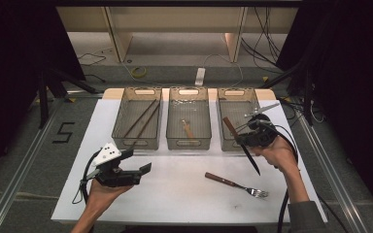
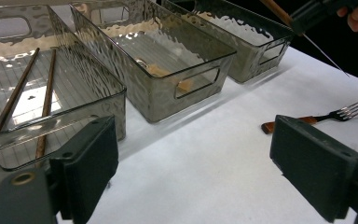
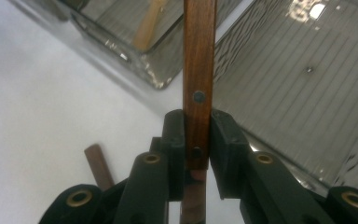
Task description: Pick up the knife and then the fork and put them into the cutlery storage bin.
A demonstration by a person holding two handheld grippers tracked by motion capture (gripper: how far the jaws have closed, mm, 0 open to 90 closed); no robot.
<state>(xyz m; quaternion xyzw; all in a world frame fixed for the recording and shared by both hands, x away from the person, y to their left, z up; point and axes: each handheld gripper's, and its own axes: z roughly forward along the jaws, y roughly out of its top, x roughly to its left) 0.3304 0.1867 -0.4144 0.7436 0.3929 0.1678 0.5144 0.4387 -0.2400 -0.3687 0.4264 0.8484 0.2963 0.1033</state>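
My right gripper [image 1: 240, 138] is shut on a knife [image 1: 251, 160] with a wooden handle [image 3: 198, 70]. It holds the knife above the front edge of the right-hand clear bin [image 1: 226, 143], handle slanting up over the bin and blade pointing down toward the table. In the right gripper view the pads [image 3: 173, 135] press on both sides of the handle. A fork [image 1: 235, 184] with a wooden handle lies on the white table cover in front of the bins. My left gripper [image 1: 137, 161] hovers at the front left, open and holding nothing, its pads [image 2: 319, 163] wide apart.
Three clear bins stand in a row at the back. The left bin [image 1: 137, 141] holds two chopsticks [image 1: 143, 119]. The middle bin [image 1: 188, 143] holds a small wooden-handled utensil [image 1: 188, 129]. The white cover [image 1: 175, 194] ends near the front edge.
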